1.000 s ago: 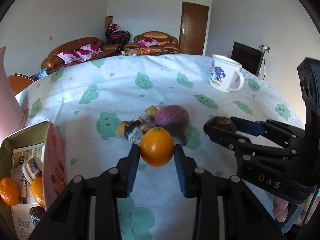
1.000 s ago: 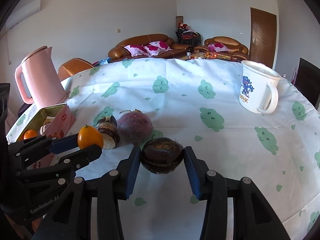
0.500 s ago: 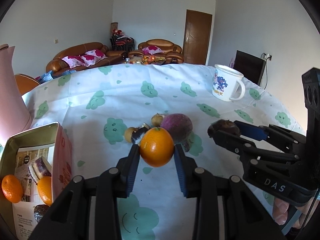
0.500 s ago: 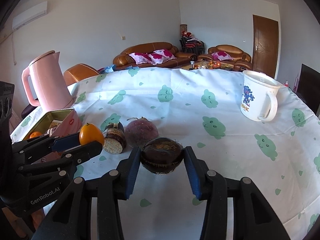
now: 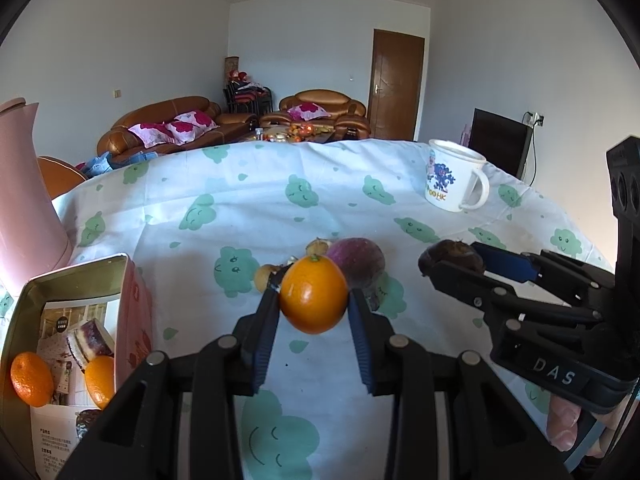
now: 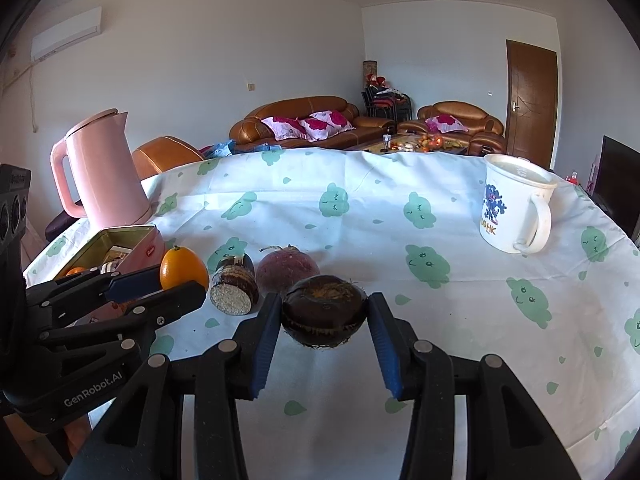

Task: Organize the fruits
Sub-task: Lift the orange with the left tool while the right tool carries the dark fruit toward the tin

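Tin cropped, purple fruit half hidden behind orange

A home living room: brown leather sofas with floral cushions, a wooden door, a wall air conditioner, probably a television, and a cloud-print tablecloth.

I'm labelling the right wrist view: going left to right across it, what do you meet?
pink kettle → open tin → orange in the left gripper → cut brown roll → purple fruit → dark round fruit in the right gripper → white mug
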Motion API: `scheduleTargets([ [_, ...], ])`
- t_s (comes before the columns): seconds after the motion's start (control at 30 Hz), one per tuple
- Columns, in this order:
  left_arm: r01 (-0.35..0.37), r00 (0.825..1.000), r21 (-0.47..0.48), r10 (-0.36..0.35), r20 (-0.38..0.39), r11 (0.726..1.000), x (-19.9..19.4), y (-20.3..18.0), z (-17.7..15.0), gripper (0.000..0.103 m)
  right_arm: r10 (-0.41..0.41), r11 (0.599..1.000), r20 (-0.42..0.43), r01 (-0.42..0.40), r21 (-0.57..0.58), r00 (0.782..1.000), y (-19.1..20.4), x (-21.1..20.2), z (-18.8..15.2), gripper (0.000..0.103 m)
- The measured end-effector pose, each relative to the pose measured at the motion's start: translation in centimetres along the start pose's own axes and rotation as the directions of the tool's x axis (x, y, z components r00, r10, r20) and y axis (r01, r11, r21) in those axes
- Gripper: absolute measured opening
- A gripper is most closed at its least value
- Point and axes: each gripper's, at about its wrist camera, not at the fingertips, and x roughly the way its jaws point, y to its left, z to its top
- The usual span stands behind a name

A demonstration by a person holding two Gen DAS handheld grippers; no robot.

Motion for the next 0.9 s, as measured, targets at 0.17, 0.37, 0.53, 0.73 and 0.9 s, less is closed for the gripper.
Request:
scheduleTargets([
  [0.17, 0.001, 1.000, 0.000, -0.001, 0.010, 1.000, -0.2, 0.0, 0.0, 0.037, 0.001, 1.000, 0.026, -0.001, -0.008, 1.000, 0.1, -0.5, -0.1, 0.046],
  [0.37, -0.010, 0.999, 0.012, 0.009, 0.034, 1.000, -0.7, -0.2, -0.1, 0.037, -0.004, 1.000, 0.050, 0.005, -0.020, 0.999, 0.3, -1.0, -0.1, 0.046],
  [0.53, -0.014, 0.999, 0.017, 0.013, 0.041, 1.000, -0.8, -0.3, 0.0, 0.037, -0.002, 1.000, 0.063, 0.004, -0.024, 0.998, 0.4, -1.1, -0.1, 0.046],
  [0.73, -0.017, 0.999, 0.016, 0.016, 0.049, 1.000, -1.0, -0.3, 0.0, 0.037, -0.007, 0.999, 0.083, 0.010, -0.036, 0.997, 0.6, -1.5, -0.2, 0.046],
  [0.9, -0.023, 0.998, 0.018, 0.022, 0.060, 1.000, -1.3, -0.2, 0.1, 0.037, -0.011, 0.999, 0.105, 0.015, -0.044, 0.994, 0.8, -1.9, -0.2, 0.046],
])
